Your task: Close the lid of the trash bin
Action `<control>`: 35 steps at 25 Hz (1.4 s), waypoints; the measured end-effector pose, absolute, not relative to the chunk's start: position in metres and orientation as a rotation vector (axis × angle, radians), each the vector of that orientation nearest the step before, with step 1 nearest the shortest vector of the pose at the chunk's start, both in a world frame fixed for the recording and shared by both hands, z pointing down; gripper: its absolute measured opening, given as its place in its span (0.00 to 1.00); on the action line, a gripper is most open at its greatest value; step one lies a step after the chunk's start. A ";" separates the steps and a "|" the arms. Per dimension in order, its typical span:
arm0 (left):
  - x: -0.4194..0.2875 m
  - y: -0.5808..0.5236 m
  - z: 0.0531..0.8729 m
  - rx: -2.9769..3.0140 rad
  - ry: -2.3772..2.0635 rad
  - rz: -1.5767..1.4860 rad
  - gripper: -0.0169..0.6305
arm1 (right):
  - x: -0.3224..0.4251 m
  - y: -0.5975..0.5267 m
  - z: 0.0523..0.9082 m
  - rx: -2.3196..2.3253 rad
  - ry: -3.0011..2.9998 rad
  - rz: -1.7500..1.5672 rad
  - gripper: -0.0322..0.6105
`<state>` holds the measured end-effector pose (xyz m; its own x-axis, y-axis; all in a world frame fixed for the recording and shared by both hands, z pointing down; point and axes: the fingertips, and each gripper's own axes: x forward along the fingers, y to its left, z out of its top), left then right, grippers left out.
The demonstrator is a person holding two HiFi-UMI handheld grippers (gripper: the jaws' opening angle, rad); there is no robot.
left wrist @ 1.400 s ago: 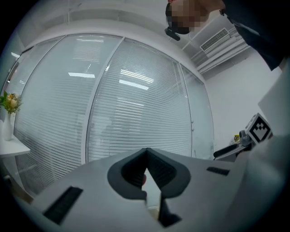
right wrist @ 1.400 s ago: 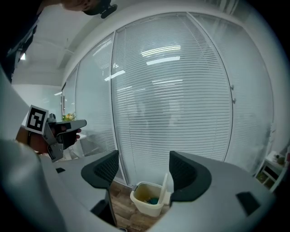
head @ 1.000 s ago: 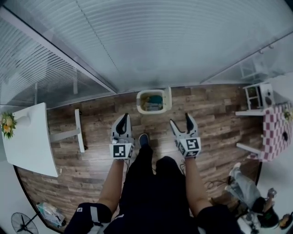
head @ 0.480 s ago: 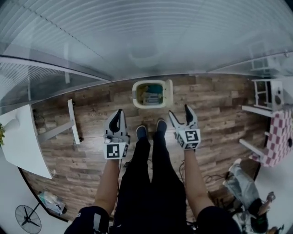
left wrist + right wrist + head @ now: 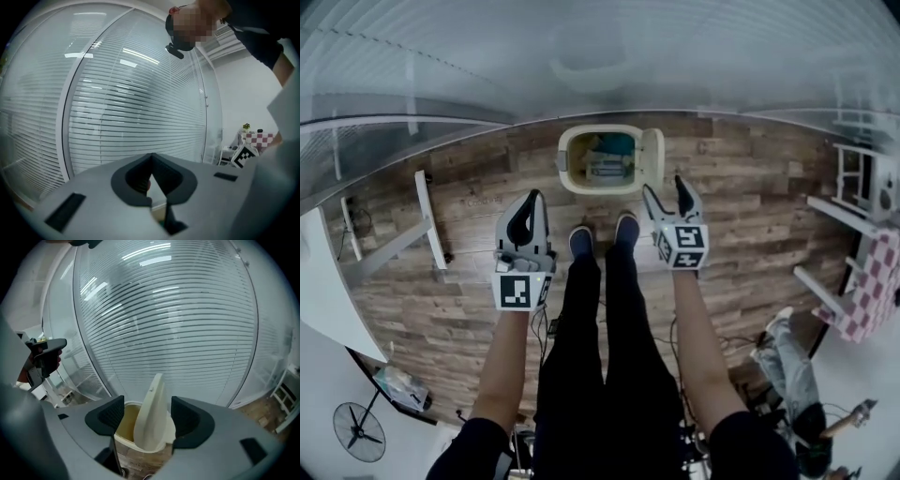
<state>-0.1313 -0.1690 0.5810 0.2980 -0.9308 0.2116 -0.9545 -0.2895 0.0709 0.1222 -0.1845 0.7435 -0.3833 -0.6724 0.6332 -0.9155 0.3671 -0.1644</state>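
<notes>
In the head view a cream trash bin (image 5: pixel 574 159) stands on the wood floor against the glass wall, with rubbish inside. Its lid (image 5: pixel 652 157) stands upright on the right side. My right gripper (image 5: pixel 664 191) is open just in front of the lid. In the right gripper view the lid (image 5: pixel 151 411) rises edge-on between the two jaws of the right gripper (image 5: pixel 147 419), with the bin (image 5: pixel 123 423) below; touch cannot be told. My left gripper (image 5: pixel 528 208) hangs shut and empty, left of the bin. The left gripper (image 5: pixel 151 182) faces only blinds in its own view.
The person's two shoes (image 5: pixel 581 242) stand just in front of the bin. A white table (image 5: pixel 323 291) and its frame (image 5: pixel 427 220) are at the left, a fan (image 5: pixel 356 433) lower left. White shelves (image 5: pixel 862 187) and another person (image 5: pixel 787 366) are at the right.
The person has stepped up to the bin, which now lies nearer in the head view. Both grippers have moved forward, and the right one has come up to the raised lid.
</notes>
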 end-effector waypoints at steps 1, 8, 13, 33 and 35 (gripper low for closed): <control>-0.132 -0.171 0.586 2.375 -1.749 0.198 0.04 | 0.123 -0.185 0.748 1.371 -2.161 0.693 0.54; -0.149 -0.169 0.608 2.317 -1.806 0.223 0.04 | 0.121 -0.182 0.755 1.421 -2.134 0.668 0.23; -0.149 -0.160 0.616 2.328 -1.813 0.249 0.04 | 0.108 -0.180 0.752 1.406 -2.145 0.644 0.23; -0.171 -0.149 0.643 2.260 -1.885 0.238 0.04 | -0.025 -0.171 0.784 1.022 -2.371 0.631 0.26; -0.172 -0.149 0.645 2.256 -1.894 0.238 0.04 | -0.034 -0.170 0.791 0.991 -2.371 0.635 0.26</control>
<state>-0.1721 -0.1490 0.6447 0.1731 -0.9551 0.2404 -0.9849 -0.1686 0.0392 -0.0335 -0.1698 0.7908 -0.6164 -0.5166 0.5943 -0.7445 0.6282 -0.2261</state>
